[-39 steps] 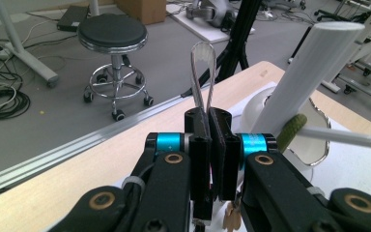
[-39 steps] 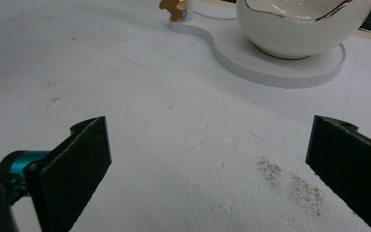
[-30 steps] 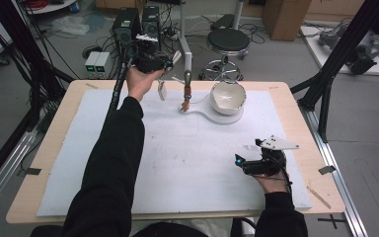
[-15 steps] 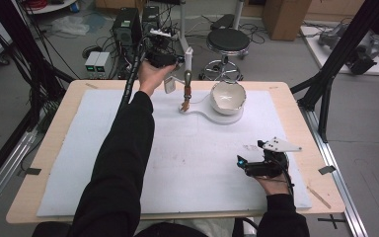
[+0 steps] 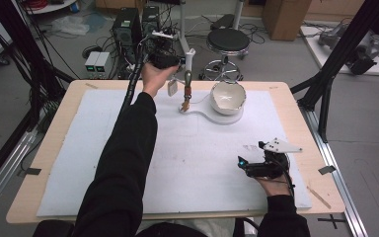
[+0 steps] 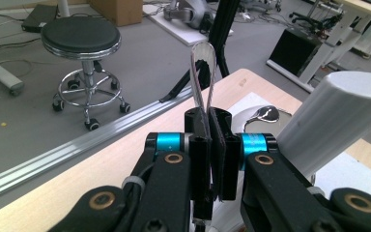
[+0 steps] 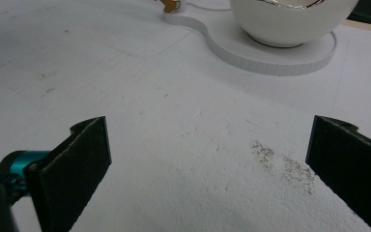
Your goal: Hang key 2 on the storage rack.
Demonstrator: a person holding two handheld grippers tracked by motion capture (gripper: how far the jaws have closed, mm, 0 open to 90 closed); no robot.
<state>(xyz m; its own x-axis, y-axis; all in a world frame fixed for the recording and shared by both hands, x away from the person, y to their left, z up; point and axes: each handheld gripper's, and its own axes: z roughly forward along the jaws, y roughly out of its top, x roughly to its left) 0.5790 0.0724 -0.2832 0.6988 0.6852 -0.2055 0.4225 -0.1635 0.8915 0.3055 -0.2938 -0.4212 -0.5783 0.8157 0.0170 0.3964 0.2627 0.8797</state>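
Observation:
My left gripper [image 5: 179, 61] is held up over the table's far edge, beside a white upright post [image 5: 191, 57]. In the left gripper view its jaws [image 6: 215, 116] are shut on a thin metal spoon [image 6: 203, 58] that sticks up edge-on between the pads, with the post [image 6: 338, 116] close on the right. A white bowl [image 5: 227, 96] sits on a flat white stand [image 5: 202, 112], which also bears a brown peg [image 5: 186, 96]. Near the front right, my right gripper [image 5: 242, 165] rests low on the white mat [image 5: 192, 158]. Its jaws stand wide open [image 7: 210, 140] with nothing between them, facing the bowl [image 7: 290, 19].
A black stool [image 5: 229, 39] and computer boxes [image 5: 128, 24] stand on the floor behind the table. Black frame legs [image 5: 325, 94] rise at the right edge. The wooden table rim [image 5: 54, 143] borders the mat.
The left hand has carried its gripper to the right along the far edge, up to the white post. The right gripper has stayed in place.

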